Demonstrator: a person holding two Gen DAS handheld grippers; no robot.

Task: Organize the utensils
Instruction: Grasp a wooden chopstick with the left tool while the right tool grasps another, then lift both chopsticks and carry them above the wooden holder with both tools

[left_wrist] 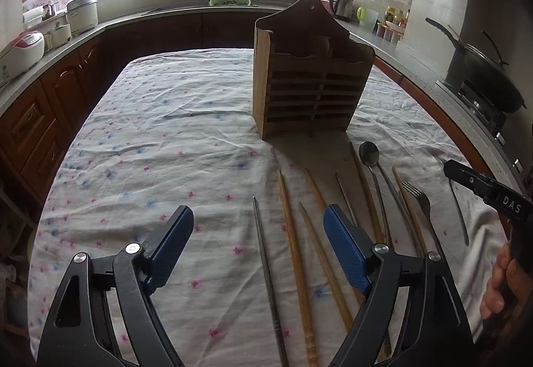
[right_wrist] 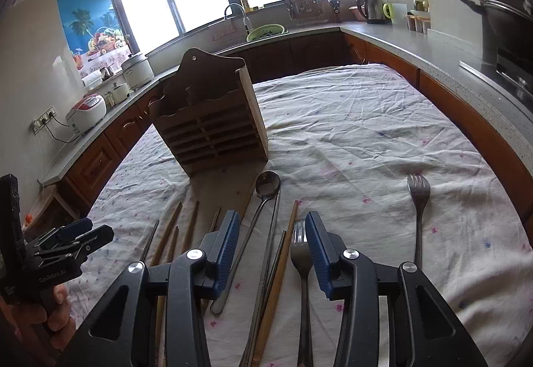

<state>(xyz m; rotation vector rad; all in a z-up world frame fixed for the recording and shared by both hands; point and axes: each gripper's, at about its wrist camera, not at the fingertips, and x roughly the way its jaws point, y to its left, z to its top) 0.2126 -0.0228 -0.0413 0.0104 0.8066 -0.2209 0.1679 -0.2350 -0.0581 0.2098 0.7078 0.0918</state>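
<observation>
A wrinkled matt cloth [right_wrist: 366, 134] is covering the worktop; the slatted holder [right_wrist: 213, 130] is showing bare wood, the spoon [right_wrist: 266, 187] and fork [right_wrist: 418, 197] are gleaming as metal, the chopsticks [left_wrist: 294, 250] looking wooden.

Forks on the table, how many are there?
2. One fork lies just left of the right gripper's right finger; the other fork lies apart, farther right on the tablecloth.

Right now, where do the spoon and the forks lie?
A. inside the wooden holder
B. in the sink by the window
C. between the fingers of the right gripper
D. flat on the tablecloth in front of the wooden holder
D: the spoon and both forks lie flat on the tablecloth, in front of the wooden holder, and neither gripper holds anything.
</observation>
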